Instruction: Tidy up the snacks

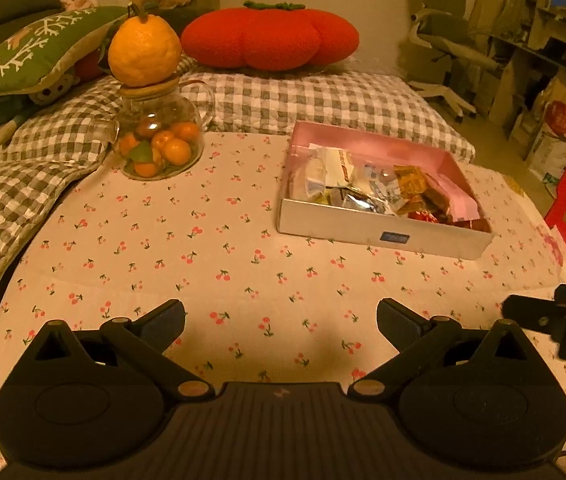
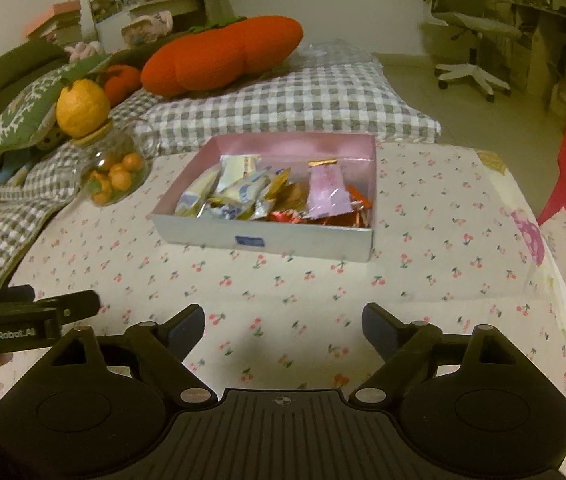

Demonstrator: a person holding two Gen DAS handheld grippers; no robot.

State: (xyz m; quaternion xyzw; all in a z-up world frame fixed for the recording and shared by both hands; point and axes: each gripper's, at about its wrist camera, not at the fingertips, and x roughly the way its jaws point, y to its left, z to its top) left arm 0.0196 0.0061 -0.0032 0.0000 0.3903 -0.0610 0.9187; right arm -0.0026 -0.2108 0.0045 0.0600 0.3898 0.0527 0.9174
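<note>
— Right of centre on the cherry-print tablecloth (image 1: 187, 264)?
— Shallow pink-lined box (image 1: 383, 236), filled with wrapped snacks (image 1: 383, 188); pink sachet (image 2: 327, 192) lying on top, toward the right side.
— Upper left of the frame?
— Glass jar (image 1: 159, 136) of small oranges, topped by a large citrus fruit (image 1: 145, 52); behind, a red tomato-shaped cushion (image 1: 271, 38) on gingham bedding (image 1: 323, 100).
— Bottom of each wrist view?
— Left gripper (image 1: 281, 322) spread wide, holding nothing. Right gripper (image 2: 283, 326) likewise parted and empty, well short of the box.
</note>
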